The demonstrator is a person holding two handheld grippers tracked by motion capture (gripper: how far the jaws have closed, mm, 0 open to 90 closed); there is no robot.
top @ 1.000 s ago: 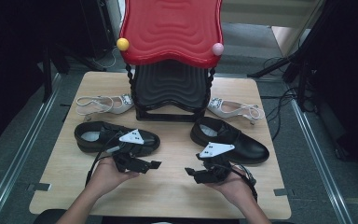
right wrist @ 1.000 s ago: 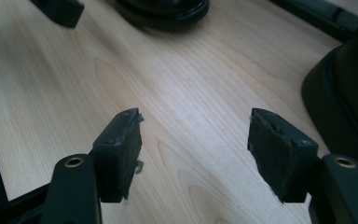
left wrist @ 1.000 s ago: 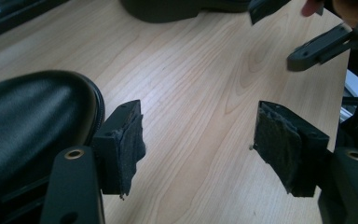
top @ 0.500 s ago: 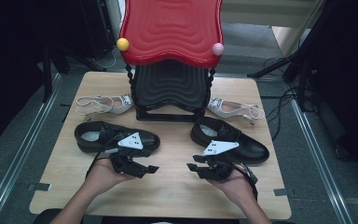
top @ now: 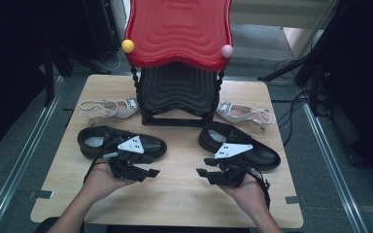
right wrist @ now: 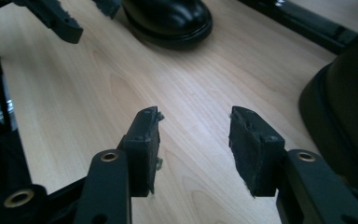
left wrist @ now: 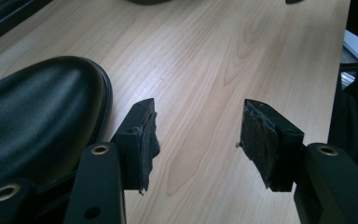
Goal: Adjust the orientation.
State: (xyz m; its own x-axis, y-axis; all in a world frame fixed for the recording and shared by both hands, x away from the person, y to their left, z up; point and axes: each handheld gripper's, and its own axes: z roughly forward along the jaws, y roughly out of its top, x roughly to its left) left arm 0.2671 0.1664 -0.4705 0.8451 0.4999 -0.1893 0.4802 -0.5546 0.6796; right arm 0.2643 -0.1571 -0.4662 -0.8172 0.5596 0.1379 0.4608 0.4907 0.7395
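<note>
Both claws poised beside the black shoes on the surface (top: 175, 204).
Left claw (top: 148, 172), released, had just narrowed slightly; right claw (top: 204, 173) had just reopened, empty. Left shoe (top: 121, 143) and right shoe (top: 240, 145) lay just beyond; each claw should approach the shoe's rim squarely.

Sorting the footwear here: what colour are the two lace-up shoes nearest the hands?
Glossy black, both the left shoe and right shoe; clearest in the high view.

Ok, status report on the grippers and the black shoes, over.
Left gripper open, just closing slightly, nothing between. Right gripper open, just reopened, empty. Black shoes untouched on table. Nothing in the way.
</note>
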